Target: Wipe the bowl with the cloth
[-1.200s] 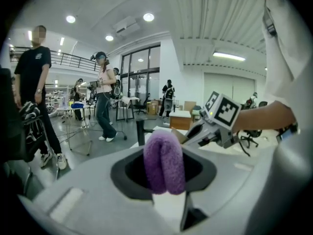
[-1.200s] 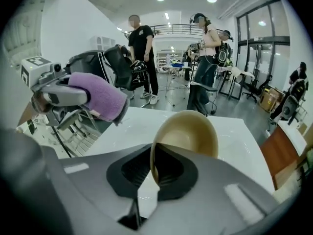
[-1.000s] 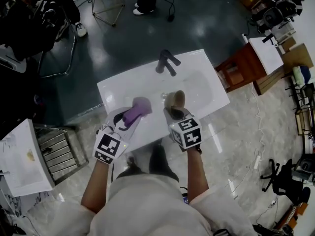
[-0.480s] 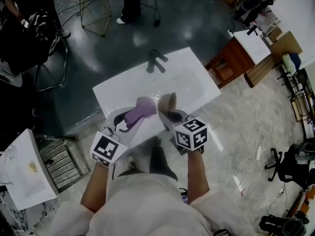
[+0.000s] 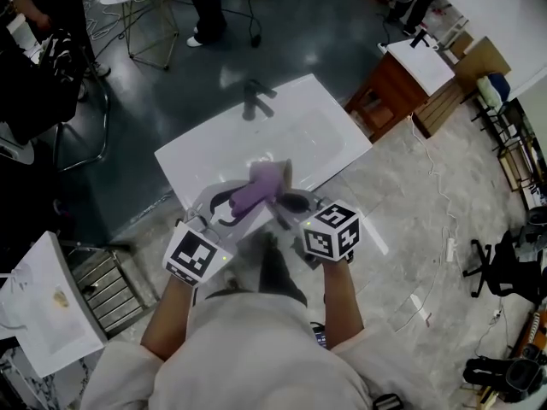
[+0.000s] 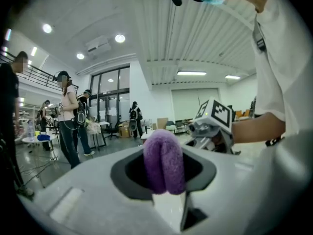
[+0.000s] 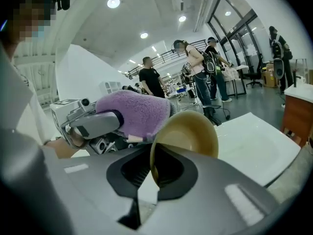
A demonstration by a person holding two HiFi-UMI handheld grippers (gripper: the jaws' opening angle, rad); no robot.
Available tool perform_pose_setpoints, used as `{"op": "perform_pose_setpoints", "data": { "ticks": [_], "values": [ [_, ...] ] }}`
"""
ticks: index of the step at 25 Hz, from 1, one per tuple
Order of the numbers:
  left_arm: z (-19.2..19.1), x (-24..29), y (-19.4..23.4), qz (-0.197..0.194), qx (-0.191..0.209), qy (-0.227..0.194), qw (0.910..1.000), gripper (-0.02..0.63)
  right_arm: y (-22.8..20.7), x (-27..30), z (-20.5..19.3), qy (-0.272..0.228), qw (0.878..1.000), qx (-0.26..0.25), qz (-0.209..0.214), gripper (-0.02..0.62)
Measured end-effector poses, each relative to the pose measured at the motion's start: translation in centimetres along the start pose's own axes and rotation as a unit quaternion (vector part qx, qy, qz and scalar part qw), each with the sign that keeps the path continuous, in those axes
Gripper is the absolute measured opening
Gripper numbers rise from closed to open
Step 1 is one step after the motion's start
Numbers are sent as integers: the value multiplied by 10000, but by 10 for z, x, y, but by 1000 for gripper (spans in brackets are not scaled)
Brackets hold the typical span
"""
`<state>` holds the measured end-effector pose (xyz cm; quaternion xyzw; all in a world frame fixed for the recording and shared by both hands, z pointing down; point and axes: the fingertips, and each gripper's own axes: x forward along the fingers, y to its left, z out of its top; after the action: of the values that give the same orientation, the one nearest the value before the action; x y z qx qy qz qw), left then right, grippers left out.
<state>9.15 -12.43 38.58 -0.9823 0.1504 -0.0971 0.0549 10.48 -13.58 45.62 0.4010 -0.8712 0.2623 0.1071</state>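
Note:
My left gripper [image 5: 246,205] is shut on a folded purple cloth [image 5: 261,184], which sticks up between its jaws [image 6: 164,160]. A tan bowl [image 7: 190,135] is held on edge, tilted, with my right gripper [image 5: 289,203] shut on its rim. In the right gripper view the cloth [image 7: 137,110] lies against the bowl's upper left side. From the head camera the cloth covers nearly all of the bowl. Both are held in the air above the near edge of the white basin top [image 5: 299,131].
A dark faucet [image 5: 254,99] stands at the basin top's far side. To the right is a brown wooden cabinet [image 5: 385,92]. A white stand [image 5: 38,310] and a metal rack [image 5: 102,276] are at the left. People [image 5: 205,2] stand on the dark floor beyond.
Both grippers have risen and come closer to me and to each other. The cloth now lies over the bowl, which stood apart from it before.

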Motion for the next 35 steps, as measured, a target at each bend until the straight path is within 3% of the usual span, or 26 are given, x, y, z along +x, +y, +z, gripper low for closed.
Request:
{"op": "perform_pose_setpoints", "data": {
  "ticks": [7, 11, 14, 23, 28, 35],
  "values": [
    [10, 6, -4, -122, 357, 72, 9993, 115, 23, -6, 2, 12, 9994, -171, 313, 15],
    [11, 6, 2, -172, 337, 71, 9993, 116, 31, -10, 3, 64, 9981, -361, 504, 18],
    [13, 3, 7, -221, 273, 32, 9994, 115, 39, -18, 8, -103, 9952, -396, 884, 18],
    [6, -6, -3, -761, 161, 63, 9969, 117, 67, -55, 2, -328, 9720, -336, 2302, 20],
    [0, -12, -6, -1010, 133, 93, 9948, 117, 83, -66, -2, -329, 9594, -511, 2754, 26],
    [-3, -23, 2, -832, 69, 62, 9965, 117, 95, -75, 13, -727, 9437, -469, 3192, 26]
  ]
}}
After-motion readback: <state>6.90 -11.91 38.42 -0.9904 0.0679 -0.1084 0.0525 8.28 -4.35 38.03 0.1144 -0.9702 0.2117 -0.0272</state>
